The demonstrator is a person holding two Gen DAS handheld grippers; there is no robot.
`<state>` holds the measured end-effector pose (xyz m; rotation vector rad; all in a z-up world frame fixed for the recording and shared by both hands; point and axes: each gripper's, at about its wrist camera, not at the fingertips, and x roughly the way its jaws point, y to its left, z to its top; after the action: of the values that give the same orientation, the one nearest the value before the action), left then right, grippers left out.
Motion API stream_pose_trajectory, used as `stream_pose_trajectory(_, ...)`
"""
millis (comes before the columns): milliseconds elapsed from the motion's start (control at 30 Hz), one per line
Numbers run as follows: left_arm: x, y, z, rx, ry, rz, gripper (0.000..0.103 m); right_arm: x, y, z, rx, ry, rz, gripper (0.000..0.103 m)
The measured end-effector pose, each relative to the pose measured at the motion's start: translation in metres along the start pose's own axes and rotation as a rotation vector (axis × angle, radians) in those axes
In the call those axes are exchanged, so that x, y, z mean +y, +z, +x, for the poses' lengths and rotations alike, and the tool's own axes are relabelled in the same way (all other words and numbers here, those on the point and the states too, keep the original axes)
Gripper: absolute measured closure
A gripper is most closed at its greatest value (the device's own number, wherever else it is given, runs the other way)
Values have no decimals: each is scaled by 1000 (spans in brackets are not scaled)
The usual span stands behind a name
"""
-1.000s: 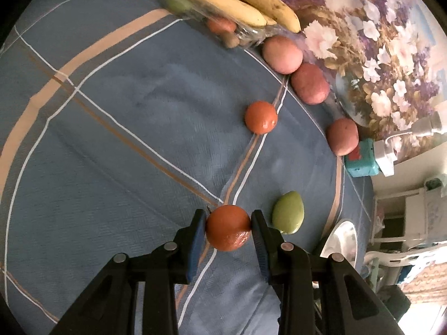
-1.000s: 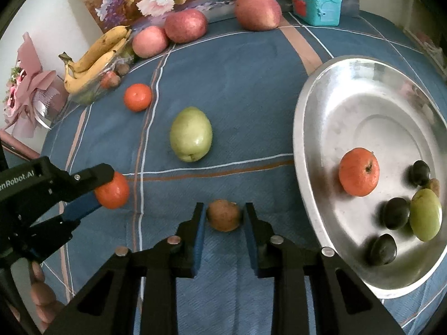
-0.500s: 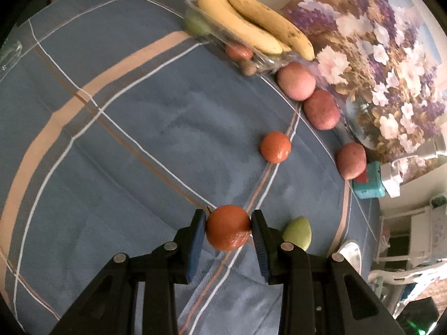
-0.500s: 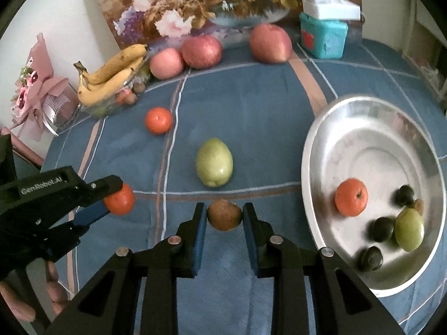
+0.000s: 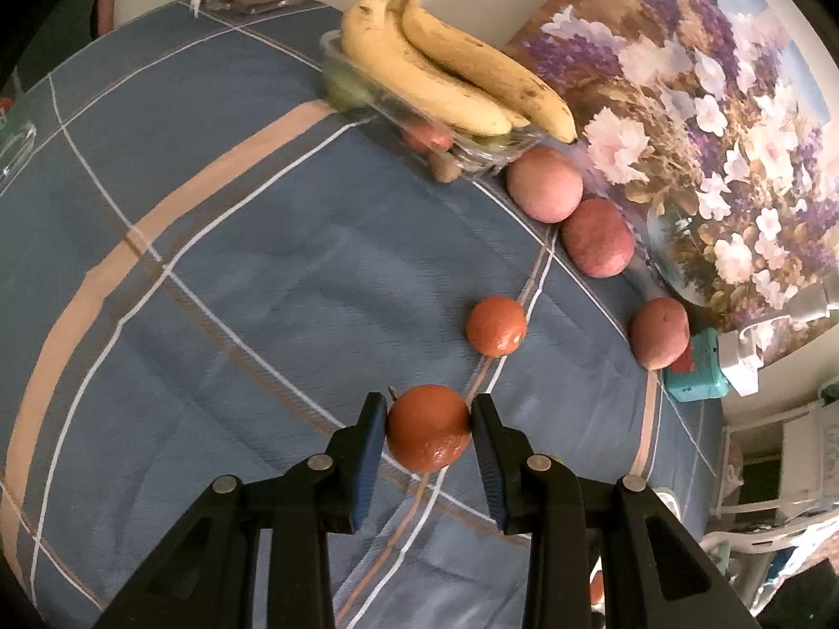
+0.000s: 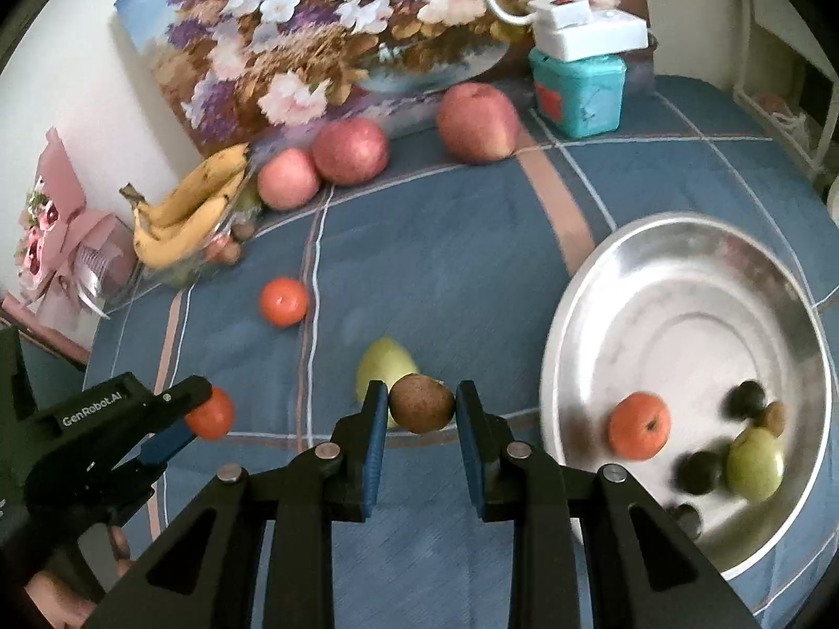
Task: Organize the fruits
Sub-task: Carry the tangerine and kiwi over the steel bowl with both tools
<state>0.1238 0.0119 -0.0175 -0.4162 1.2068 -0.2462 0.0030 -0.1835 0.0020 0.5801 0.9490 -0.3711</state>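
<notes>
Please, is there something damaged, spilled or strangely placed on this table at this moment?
Nothing looks spilled or broken. The bananas show brown spots and lie across a small clear tray, overhanging it. Three apples sit loose against the painting, not in the metal plate.

Tablecloth [image 6: 445, 262]: blue, crossed by white lines and tan bands. Held tangerine [image 5: 428, 428]: orange-red. Loose tangerine [image 6: 283, 301]: orange. Held small fruit [image 6: 421, 403]: brown, speckled. Pear [image 6: 385, 364]: pale green. Bananas [image 5: 445, 78]: yellow, brown-flecked. Three apples [image 6: 350, 150]: pink-red. Plate [image 6: 587, 314]: silver; on it an orange tangerine [image 6: 638, 425], dark fruits [image 6: 699, 472], a green fruit [image 6: 754, 464]. Box [image 6: 577, 89]: teal. Painting [image 6: 314, 26]: purple, white, gold flowers. Gripper pads [image 6: 373, 451]: blue.
</notes>
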Motion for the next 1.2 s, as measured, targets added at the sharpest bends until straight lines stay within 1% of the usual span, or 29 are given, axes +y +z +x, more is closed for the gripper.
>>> stream_pose_trajectory(133,-17,-2,4,7,-1,32,68,-8,5,-1,-10,-16,-3,76)
stream_pose_trajectory(267,-40,-11,6,29,-26,87,68,-34,12,-6,-15,-27,52,76)
stream_pose_trajectory(367,-62,-23,5,43,-50,158,68,-60,18,-12,-28,-45,108,76)
stream_pose_trajectory(467,-86,-39,5,56,-90,239,68,-97,19,-17,-35,-90,202,76)
stream_pose_trajectory(667,-141,-86,13,107,-171,431,68,-162,11,-31,-51,-149,377,76)
stream_pose_trajectory(767,-165,-112,21,129,-199,527,68,-181,8,-37,-62,-180,419,75)
stream_pose_trajectory(833,-175,-124,25,142,-212,565,68,-188,7,-42,-70,-189,439,75)
stream_pose_trajectory(900,-182,-133,31,149,-205,595,67,-192,7,-43,-72,-190,442,75)
stream_pose_trajectory(1000,-184,-136,35,153,-190,609,67,-192,8,-43,-67,-197,428,75)
stream_pose_trajectory(1200,-181,-136,39,157,-166,606,67,-188,7,-36,-41,-190,420,75)
